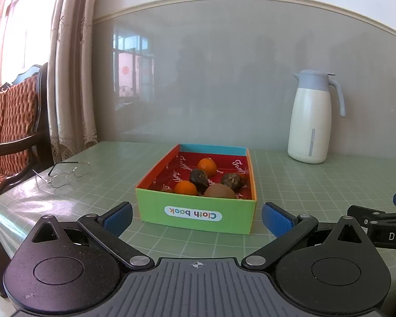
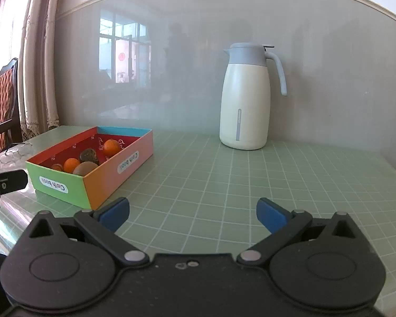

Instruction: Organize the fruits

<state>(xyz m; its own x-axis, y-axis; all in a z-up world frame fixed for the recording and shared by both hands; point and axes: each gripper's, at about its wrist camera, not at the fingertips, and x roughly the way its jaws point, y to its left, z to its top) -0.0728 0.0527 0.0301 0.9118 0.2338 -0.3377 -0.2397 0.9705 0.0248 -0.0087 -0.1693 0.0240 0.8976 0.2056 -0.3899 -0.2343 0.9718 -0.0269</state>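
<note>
Inside the open box (image 1: 196,212), two oranges (image 1: 207,166) and darker fruits (image 1: 199,178) sit.
Its long axis runs away from the wide-open, empty left gripper (image 1: 196,218); the right gripper (image 2: 192,212) gapes empty over green table (image 2: 224,179) near a jug (image 2: 246,97).

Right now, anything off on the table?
Mostly tidy. Fruit sits inside the box, jug upright, nothing spilled. One stray: glasses lie folded open near the table's left edge, left of the box. Both grippers open, empty.
</note>
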